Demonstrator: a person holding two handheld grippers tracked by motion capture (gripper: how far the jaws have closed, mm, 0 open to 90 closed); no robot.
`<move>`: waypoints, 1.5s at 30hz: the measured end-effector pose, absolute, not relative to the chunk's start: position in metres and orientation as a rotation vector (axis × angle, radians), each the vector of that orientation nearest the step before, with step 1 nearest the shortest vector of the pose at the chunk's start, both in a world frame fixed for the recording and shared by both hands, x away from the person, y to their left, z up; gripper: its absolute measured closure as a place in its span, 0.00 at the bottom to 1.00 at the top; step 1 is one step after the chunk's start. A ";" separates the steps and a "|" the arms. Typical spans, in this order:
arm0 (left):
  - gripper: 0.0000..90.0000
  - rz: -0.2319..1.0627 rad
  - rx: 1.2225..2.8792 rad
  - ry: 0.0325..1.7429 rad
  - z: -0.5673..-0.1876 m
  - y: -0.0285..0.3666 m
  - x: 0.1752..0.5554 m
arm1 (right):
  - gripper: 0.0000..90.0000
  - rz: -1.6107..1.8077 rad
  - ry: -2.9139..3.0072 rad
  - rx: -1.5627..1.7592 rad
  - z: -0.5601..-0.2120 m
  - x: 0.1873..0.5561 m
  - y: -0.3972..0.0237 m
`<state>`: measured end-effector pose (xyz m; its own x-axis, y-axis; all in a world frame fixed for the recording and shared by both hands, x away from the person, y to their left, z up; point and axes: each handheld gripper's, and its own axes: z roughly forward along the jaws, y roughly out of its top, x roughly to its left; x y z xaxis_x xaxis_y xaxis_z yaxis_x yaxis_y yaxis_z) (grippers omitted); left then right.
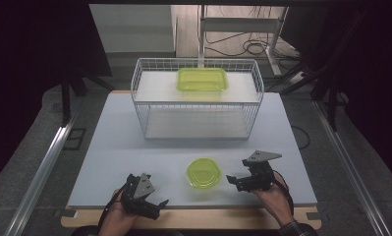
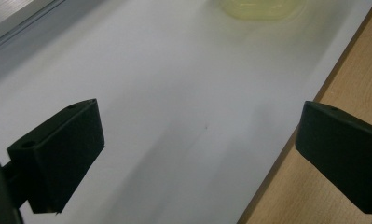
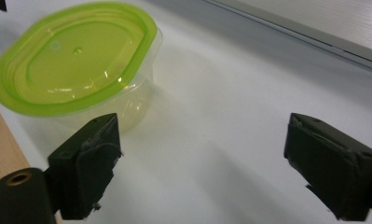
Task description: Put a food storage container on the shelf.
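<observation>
A small round clear container with a yellow-green lid sits near the front middle of the white table; the right gripper view has it ahead and to the left. My right gripper rests just right of it, open and holding nothing. My left gripper lies at the table's front edge, left of the container, open and holding nothing. The container's edge appears at the top of the left gripper view. A second, rectangular green-lidded container stands on the upper shelf of a white wire rack.
The wire rack fills the back half of the white tabletop. A wooden board edge runs under the table's front side. Metal rails flank the table, and cables lie on the floor behind.
</observation>
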<state>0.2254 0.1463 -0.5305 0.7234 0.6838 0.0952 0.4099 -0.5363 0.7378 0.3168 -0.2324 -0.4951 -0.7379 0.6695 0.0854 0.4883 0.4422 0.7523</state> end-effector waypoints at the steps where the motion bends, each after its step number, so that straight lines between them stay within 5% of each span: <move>1: 0.01 0.488 2.204 0.824 -0.531 0.146 0.226 | 0.09 1.185 2.466 1.019 -0.495 0.317 -0.232; 12: 0.01 0.488 2.208 0.821 -0.531 0.147 0.226 | 0.09 1.222 2.474 1.101 -0.489 0.320 -0.228; 45: 0.01 0.498 2.188 0.835 -0.529 0.149 0.226 | 0.61 1.392 2.682 1.257 -0.481 0.358 -0.202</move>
